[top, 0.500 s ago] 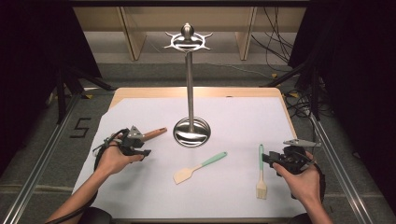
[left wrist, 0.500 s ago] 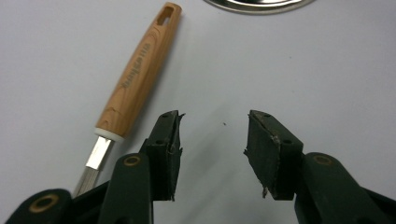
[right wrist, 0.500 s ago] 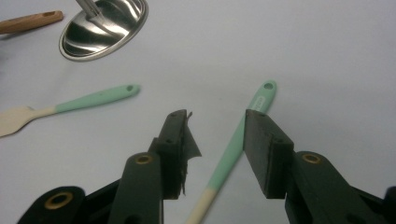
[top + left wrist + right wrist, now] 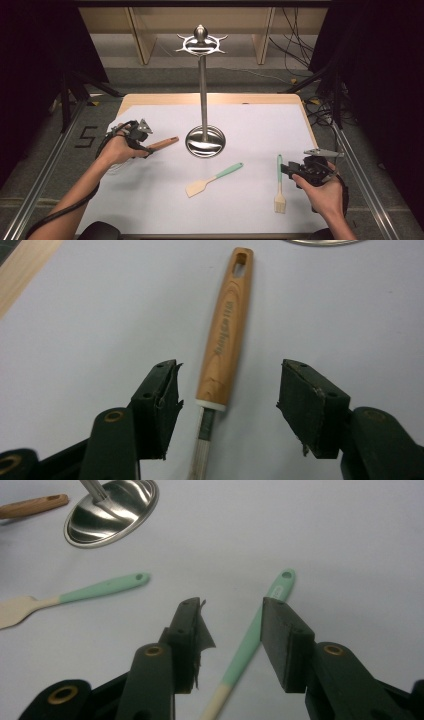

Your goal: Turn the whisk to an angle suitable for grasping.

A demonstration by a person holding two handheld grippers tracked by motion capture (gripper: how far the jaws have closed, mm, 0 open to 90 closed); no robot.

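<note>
Brush (image 4: 279,186) with mint handle lying near right on white sheet (image 4: 260,125), handle between parted jaws of right gripper (image 4: 285,169), untouched; wrist level, hand low. Farther left, wooden-handled utensil (image 4: 162,143) flat on sheet, straddled by left gripper (image 4: 145,142), jaws wide apart, forearm angled inward. Beyond, steel stand (image 4: 202,100) upright.

This looks like a lab recording booth. Black curtains (image 4: 45,50) flank a worktop (image 4: 210,99) covered with white paper (image 4: 260,135), metal rails (image 4: 45,175) run alongside, and loose cables (image 4: 295,40) trail over the floor.
</note>
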